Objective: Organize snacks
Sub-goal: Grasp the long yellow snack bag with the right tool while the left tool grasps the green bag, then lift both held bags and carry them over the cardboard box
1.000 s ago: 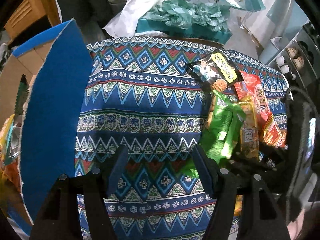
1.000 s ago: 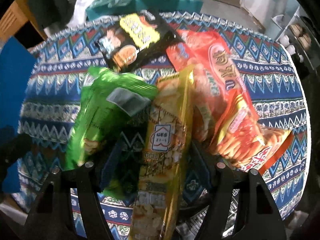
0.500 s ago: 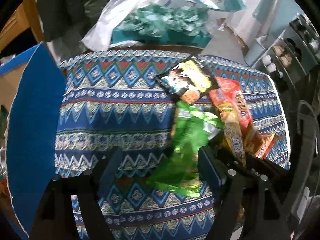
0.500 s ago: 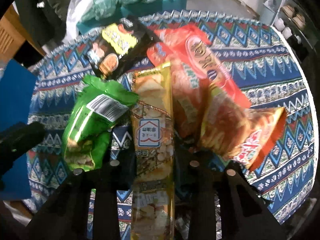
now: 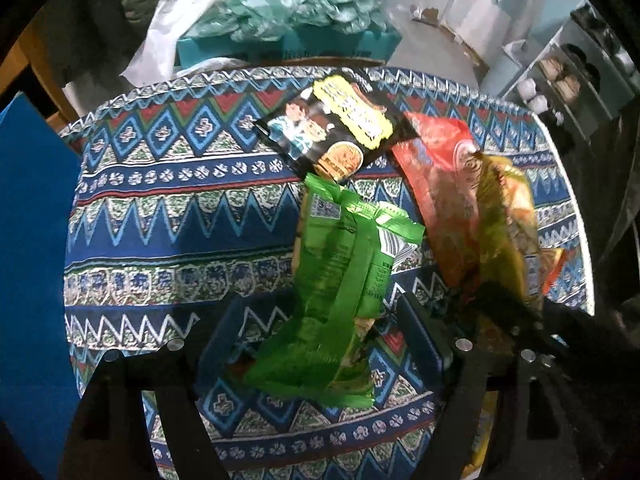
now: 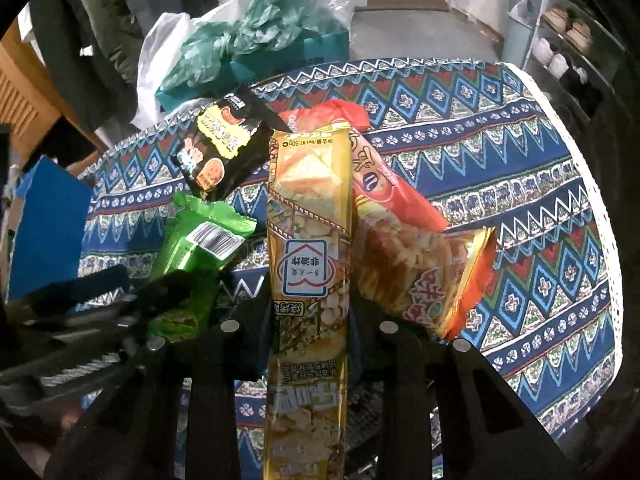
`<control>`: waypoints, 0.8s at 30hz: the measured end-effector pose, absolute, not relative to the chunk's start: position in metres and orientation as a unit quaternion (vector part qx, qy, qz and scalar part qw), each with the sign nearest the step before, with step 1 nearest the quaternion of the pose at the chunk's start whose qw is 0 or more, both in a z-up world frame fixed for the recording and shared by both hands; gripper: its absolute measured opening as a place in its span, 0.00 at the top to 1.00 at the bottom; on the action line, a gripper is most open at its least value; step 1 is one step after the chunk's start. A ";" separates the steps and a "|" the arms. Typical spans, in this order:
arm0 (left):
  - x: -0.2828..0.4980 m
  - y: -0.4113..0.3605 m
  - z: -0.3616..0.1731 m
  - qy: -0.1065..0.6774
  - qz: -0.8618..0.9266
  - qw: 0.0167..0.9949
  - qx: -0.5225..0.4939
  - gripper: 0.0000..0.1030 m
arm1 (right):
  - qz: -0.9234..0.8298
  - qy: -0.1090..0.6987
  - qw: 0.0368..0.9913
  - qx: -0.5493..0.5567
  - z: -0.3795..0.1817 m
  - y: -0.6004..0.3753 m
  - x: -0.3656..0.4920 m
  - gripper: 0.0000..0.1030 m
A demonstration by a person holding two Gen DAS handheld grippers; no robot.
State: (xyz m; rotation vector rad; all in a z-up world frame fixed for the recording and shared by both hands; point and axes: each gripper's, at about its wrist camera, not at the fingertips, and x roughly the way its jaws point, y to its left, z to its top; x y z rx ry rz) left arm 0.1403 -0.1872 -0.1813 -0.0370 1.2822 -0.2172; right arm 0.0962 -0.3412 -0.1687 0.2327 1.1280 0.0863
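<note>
Several snack packs lie on a patterned tablecloth [image 5: 168, 216]. A green pack [image 5: 340, 288] lies between the fingers of my left gripper [image 5: 320, 336], which is open and leaves a gap on both sides of it. My right gripper [image 6: 308, 312] is shut on a long yellow pack [image 6: 308, 240] and holds it tilted up off the cloth. In the left wrist view this yellow pack [image 5: 504, 216] hangs at the right, blurred. A black pack [image 5: 332, 132] and a red pack [image 5: 436, 168] lie behind. An orange pack [image 6: 420, 272] lies right of the yellow one.
A blue-edged cardboard box [image 5: 32, 240] stands at the table's left side. Behind the table sits a teal box [image 5: 288, 44] under crumpled plastic bags. A shelf with shoes [image 5: 560, 80] stands at the far right. The left gripper [image 6: 100, 284] shows beside the green pack [image 6: 200, 240].
My left gripper has moved right until the green pack lies between its open fingers. My right gripper has shut on the yellow pack and raised it.
</note>
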 end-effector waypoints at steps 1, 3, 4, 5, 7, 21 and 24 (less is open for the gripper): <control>0.141 -0.189 -0.185 0.600 -0.102 0.794 -0.013 0.23 | 0.040 0.533 0.838 0.109 -0.169 -0.339 0.099 0.72; 0.144 -0.192 -0.191 0.605 -0.102 0.790 -0.009 0.23 | 0.042 0.535 0.836 0.113 -0.171 -0.339 0.098 0.72; 0.145 -0.193 -0.193 0.607 -0.103 0.788 -0.009 0.23 | 0.042 0.535 0.836 0.113 -0.172 -0.339 0.098 0.72; 0.145 -0.194 -0.196 0.607 -0.106 0.788 -0.010 0.24 | 0.043 0.536 0.836 0.112 -0.173 -0.338 0.099 0.72; 0.145 -0.194 -0.197 0.604 -0.111 0.789 -0.007 0.40 | 0.042 0.536 0.835 0.112 -0.174 -0.338 0.100 0.72; 0.134 -0.176 -0.176 0.580 -0.103 0.808 -0.005 0.70 | 0.046 0.528 0.841 0.107 -0.165 -0.333 0.103 0.72; 0.130 -0.170 -0.165 0.574 -0.098 0.813 -0.007 0.69 | 0.048 0.523 0.845 0.104 -0.159 -0.330 0.101 0.72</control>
